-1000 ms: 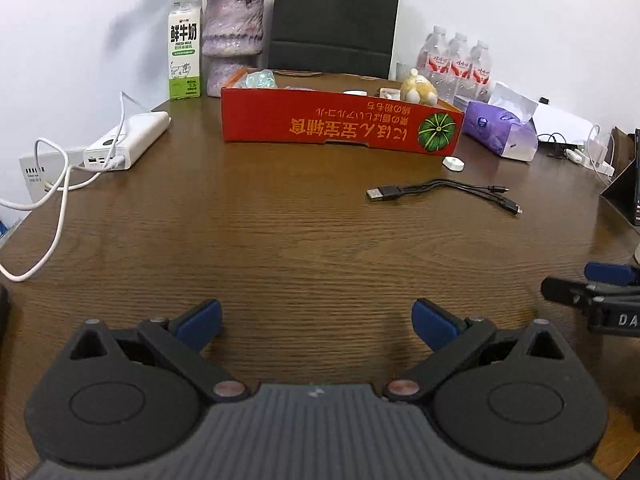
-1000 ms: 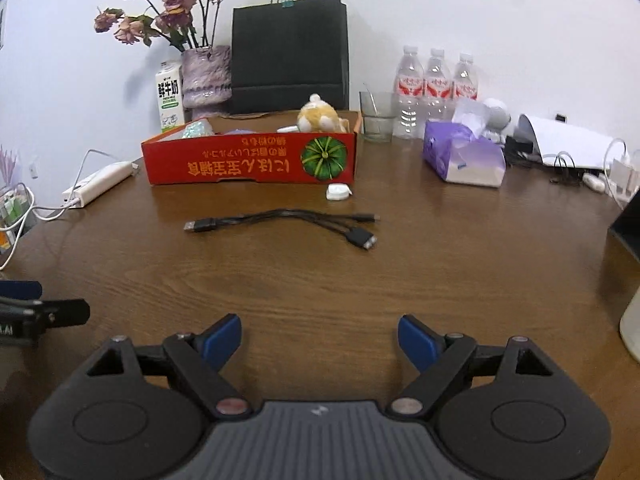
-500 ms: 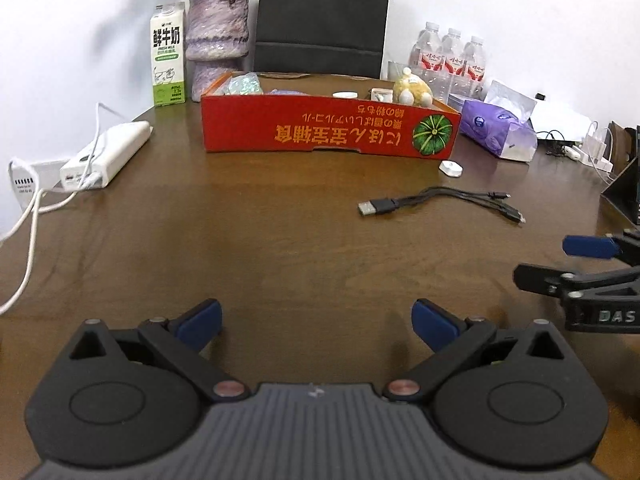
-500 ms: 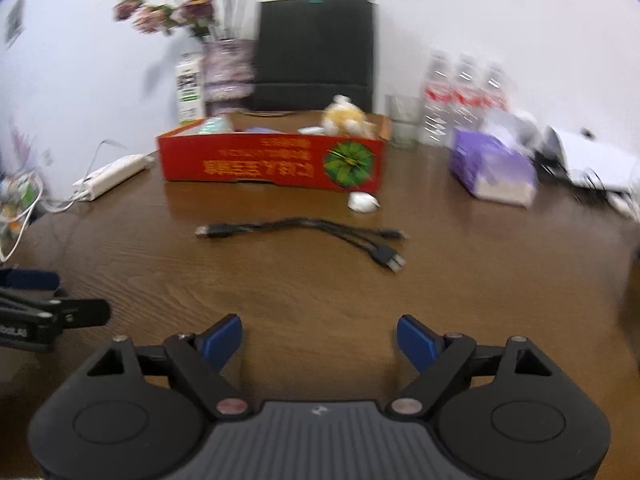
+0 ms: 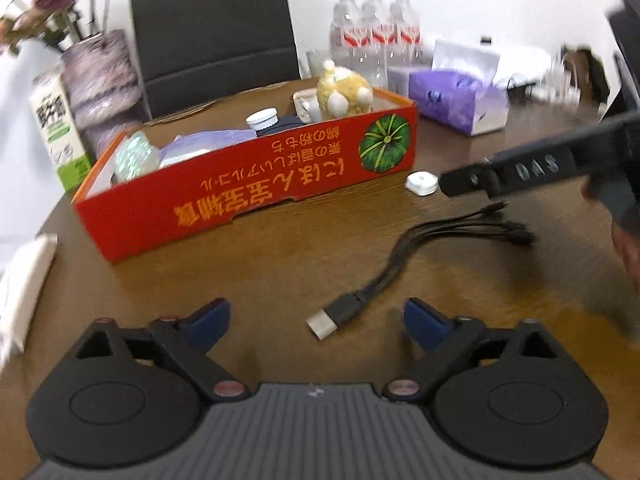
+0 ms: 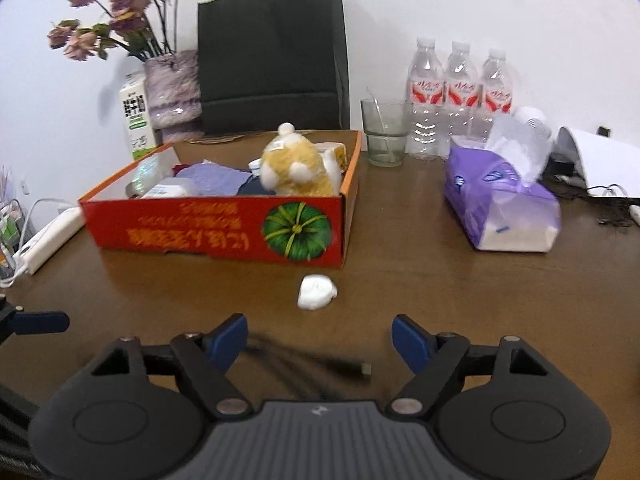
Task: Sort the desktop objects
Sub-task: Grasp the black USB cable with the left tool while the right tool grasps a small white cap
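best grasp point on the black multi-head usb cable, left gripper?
Take the black cable just behind its USB-A plug, from above, fingers across the cord. That rigid end lies nearest the open left gripper; the splayed thin heads are harder to pinch.

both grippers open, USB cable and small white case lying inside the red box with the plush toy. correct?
Not quite. The USB cable and the small white case lie on the table in front of the red box, not inside it, as both wrist views show. The plush toy is in the box, and the left gripper and right gripper are open.
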